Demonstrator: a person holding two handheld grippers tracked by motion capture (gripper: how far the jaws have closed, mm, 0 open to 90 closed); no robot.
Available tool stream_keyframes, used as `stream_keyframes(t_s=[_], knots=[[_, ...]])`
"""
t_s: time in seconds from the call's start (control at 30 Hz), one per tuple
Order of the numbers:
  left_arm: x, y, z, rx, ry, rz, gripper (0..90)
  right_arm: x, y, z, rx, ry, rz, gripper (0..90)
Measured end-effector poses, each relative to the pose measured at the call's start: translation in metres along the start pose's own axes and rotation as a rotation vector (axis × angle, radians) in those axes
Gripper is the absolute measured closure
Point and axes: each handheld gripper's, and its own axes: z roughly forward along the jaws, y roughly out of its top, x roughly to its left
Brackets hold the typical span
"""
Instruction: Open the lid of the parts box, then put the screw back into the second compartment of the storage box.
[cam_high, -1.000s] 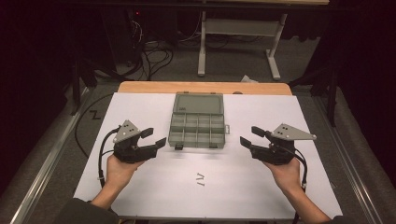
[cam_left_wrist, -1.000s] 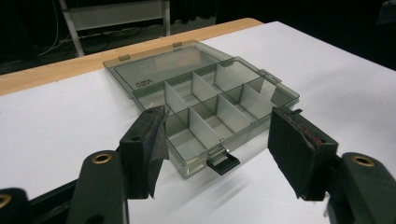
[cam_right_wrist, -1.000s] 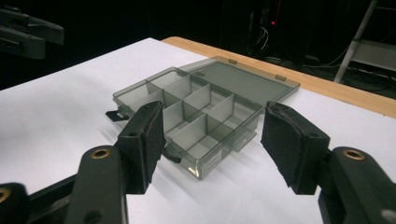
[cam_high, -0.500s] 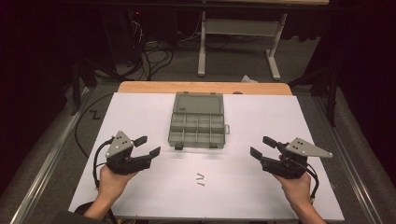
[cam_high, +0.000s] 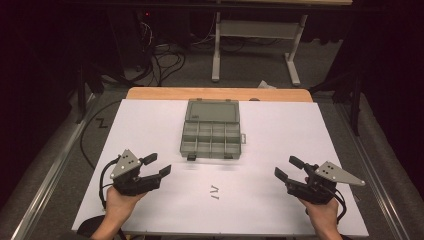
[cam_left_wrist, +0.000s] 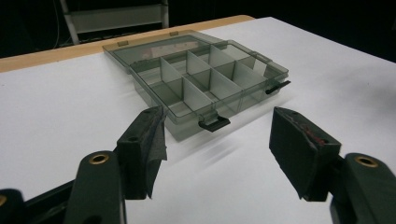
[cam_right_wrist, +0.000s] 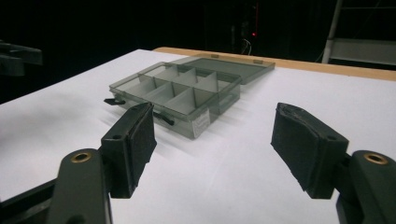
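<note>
The table (cam_high: 150, 93) is wood-edged, with a white sheet (cam_high: 300, 130) covering nearly all of it. On the sheet sits an open, empty box (cam_high: 212, 134), lid flat behind. Small black marks (cam_high: 215, 192) lie nearer the front edge.

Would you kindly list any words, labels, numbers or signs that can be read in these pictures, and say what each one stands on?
No text can be read as words or numbers.
Black marks on the white sheet, near its front edge in the high view: a few strokes, too small to read.
Small pale label on the near wall of the open compartment box, in the right gripper view: too blurred to read.
</note>
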Motion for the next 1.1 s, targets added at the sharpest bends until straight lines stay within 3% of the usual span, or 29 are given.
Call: stream_keyframes(t_s=[0.2, 0.47, 0.63, 1.1], knots=[[0.000, -0.008, -0.004, -0.011, -0.009, -0.007, 36.1, 0.001, -0.010, -0.002, 0.002, -0.022, 0.010, 31.3], [-0.011, -0.015, 0.003, 0.038, -0.013, 0.045, 36.1, 0.002, -0.015, -0.005, -0.013, -0.017, -0.012, 30.2], [-0.010, -0.016, 0.004, 0.040, -0.015, 0.033, 35.8, 0.003, -0.016, -0.002, -0.006, -0.017, -0.035, 30.2], [-0.011, -0.013, 0.007, 0.040, -0.036, 0.003, 33.9, 0.002, -0.018, -0.003, -0.011, -0.012, -0.036, 29.9]])
